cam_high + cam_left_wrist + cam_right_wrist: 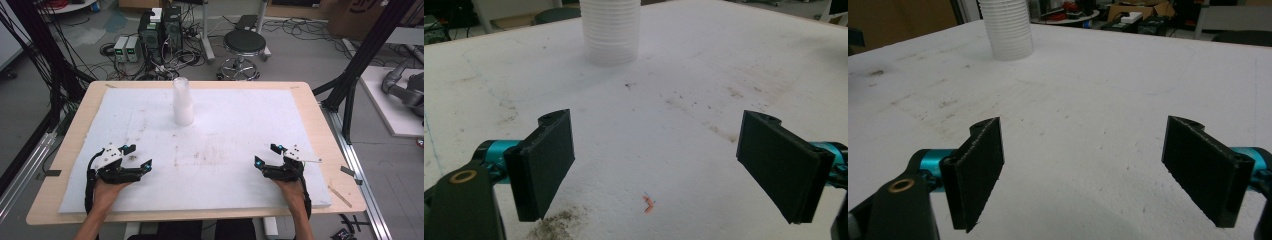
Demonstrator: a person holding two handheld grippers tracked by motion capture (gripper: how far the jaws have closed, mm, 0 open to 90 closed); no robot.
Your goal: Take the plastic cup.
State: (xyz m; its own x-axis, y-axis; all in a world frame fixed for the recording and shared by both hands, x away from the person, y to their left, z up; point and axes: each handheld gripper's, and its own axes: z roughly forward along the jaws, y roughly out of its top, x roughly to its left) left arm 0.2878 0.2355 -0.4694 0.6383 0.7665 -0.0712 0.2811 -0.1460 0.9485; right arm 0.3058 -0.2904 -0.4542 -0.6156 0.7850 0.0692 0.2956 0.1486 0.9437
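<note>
A tall stack of white ribbed plastic cups [183,101] stands upright on the white foam board [235,115], toward its far middle. The left gripper view has the cup stack [610,31] far ahead, and the right gripper view has the stack [1007,29] far ahead to the left. My left gripper [138,156] rests low over the board's near left, open, nothing between its black pads [546,162]. My right gripper [266,155] sits at the near right, also open and empty, its pads [979,167] wide apart.
The foam board lies on a wooden table [70,145]. A small orange scrap [648,204] and a dirt smudge [555,222] mark the board near my left gripper. Beyond the table stand a black stool [244,47], computer boxes [160,32] and cables on the floor.
</note>
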